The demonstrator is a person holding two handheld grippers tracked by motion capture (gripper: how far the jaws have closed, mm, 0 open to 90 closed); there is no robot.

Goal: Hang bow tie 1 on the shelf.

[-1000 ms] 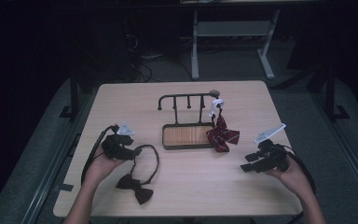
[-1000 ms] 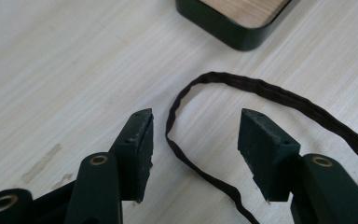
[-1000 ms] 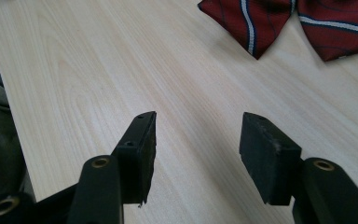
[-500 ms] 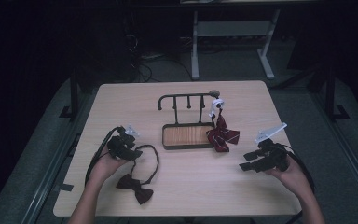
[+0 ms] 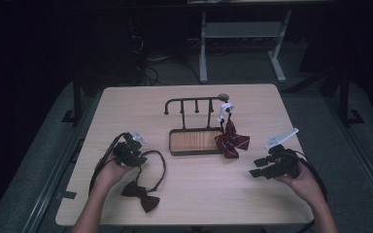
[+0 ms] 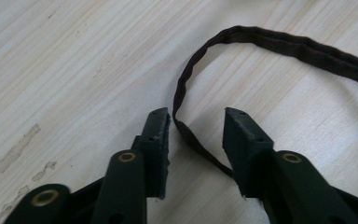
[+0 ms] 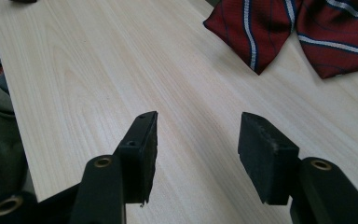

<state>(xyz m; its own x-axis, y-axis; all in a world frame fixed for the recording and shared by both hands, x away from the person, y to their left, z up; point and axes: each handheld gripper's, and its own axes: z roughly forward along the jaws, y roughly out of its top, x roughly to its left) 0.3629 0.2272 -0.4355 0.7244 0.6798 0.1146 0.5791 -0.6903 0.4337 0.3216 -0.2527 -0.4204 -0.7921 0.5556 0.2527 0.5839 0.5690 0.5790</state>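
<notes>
Closest to the near edge of the table (image 5: pixel 194 204), left of its middle, lies a dark bow tie (image 5: pixel 141 195) — its bow flat on the wood, its thin strap (image 6: pixel 279 44) looping away from the edge. The left gripper (image 5: pixel 137 151) sits at the far end of that loop, low over the wood. In the left gripper view its jaws stand apart with the strap running between them, closer to the left-hand jaw, and not pinched.

Toward the right edge, a little farther from the near edge, the right gripper (image 5: pixel 256 174) hovers with its jaws apart and nothing between them; the right gripper view shows bare wood under them.

Farther in, near the middle, a striped red bow tie (image 7: pixel 303 30) hangs from the right end of a dark hook rack (image 5: pixel 194 104) — its lower part rests on the wood, just beside the right end of the rack's wood-lined tray (image 5: pixel 194 141). A white tag (image 5: pixel 225 109) sits at the top of that tie.
</notes>
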